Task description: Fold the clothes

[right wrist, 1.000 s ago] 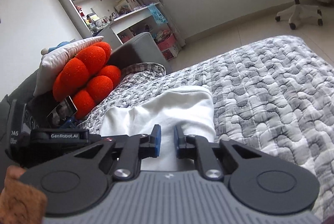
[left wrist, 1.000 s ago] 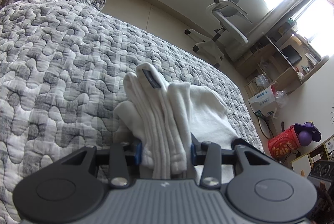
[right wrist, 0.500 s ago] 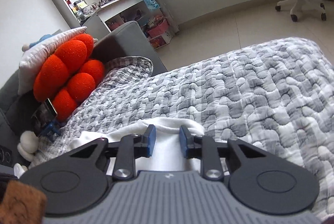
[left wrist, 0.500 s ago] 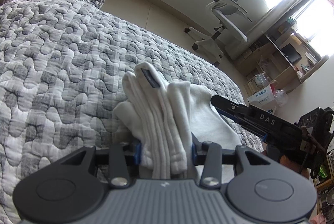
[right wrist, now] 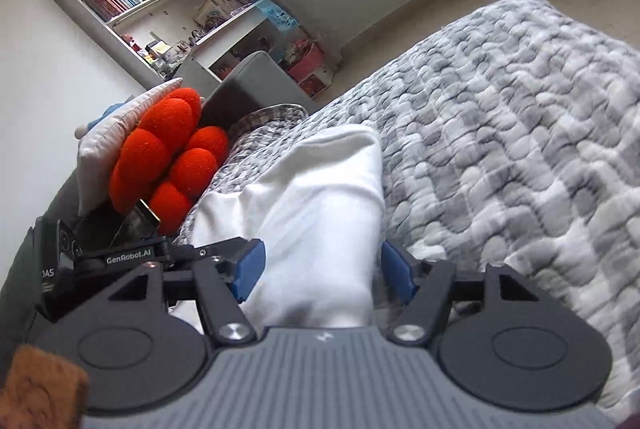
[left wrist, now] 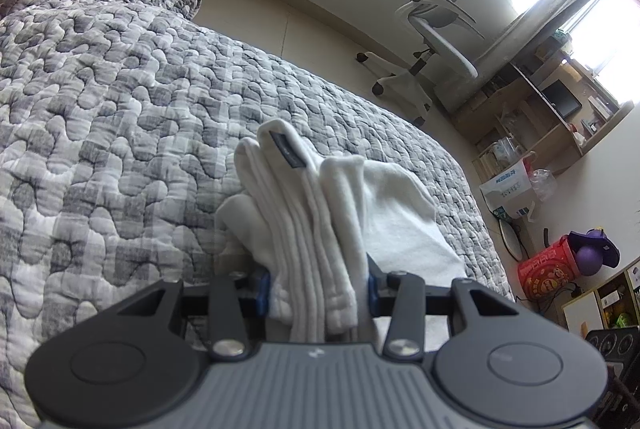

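Left wrist view: left gripper (left wrist: 316, 285) pinches the white garment's (left wrist: 320, 229) bunched edge on the quilt (left wrist: 120, 109); right gripper (right wrist: 320, 269), jaws spread, straddles the opposite fold. It should pinch squarely, matching edges.

Bed (left wrist: 120, 117) with grey quilt fills left and centre of frame. White garment (left wrist: 400, 213) lies on it lower centre; orange cushion (right wrist: 168, 157) at far end.
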`<state>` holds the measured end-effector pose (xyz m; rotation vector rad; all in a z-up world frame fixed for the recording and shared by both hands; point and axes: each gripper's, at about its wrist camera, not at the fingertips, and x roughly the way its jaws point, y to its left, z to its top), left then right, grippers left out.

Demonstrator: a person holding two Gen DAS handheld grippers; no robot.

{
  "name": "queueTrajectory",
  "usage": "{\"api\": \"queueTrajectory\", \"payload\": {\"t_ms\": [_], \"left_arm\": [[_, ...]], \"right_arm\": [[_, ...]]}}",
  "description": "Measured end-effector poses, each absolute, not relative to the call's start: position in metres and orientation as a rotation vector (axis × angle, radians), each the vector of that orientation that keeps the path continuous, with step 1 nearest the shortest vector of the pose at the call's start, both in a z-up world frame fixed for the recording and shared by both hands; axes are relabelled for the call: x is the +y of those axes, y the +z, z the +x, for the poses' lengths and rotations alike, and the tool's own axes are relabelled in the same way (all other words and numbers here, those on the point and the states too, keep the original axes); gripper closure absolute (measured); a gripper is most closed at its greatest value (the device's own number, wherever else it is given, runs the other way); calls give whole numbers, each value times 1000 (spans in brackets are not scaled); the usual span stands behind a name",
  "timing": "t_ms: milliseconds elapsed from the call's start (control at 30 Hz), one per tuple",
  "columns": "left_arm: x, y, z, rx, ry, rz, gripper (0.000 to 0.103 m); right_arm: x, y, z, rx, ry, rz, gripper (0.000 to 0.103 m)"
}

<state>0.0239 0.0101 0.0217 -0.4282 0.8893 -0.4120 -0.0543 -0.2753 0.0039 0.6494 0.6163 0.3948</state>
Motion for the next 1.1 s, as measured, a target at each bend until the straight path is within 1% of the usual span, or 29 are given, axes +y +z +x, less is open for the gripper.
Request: {"api": "queueTrajectory", "payload": {"t_ms": [167,400,467,600,800,1100], "left_arm": [[7,21,24,886,-393,-420,60],[-2,22,22,879,-357,-384,59],[-5,23,20,870,-341,-363,59],[-13,29,15,864,-291,-324,59],[-36,41,12,860,-234,-144,59],[-31,37,14,842,-241,-191,58]], "right_arm": [[-265,6,-57,587,350,640,35],[-256,5,-60,547,302,582,49],[-254,4,-60,542,295,569,50],[-255,1,-59,534,300,577,51],[-255,-1,-58,522,310,592,52],[-254,0,-57,523,312,599,54]]}}
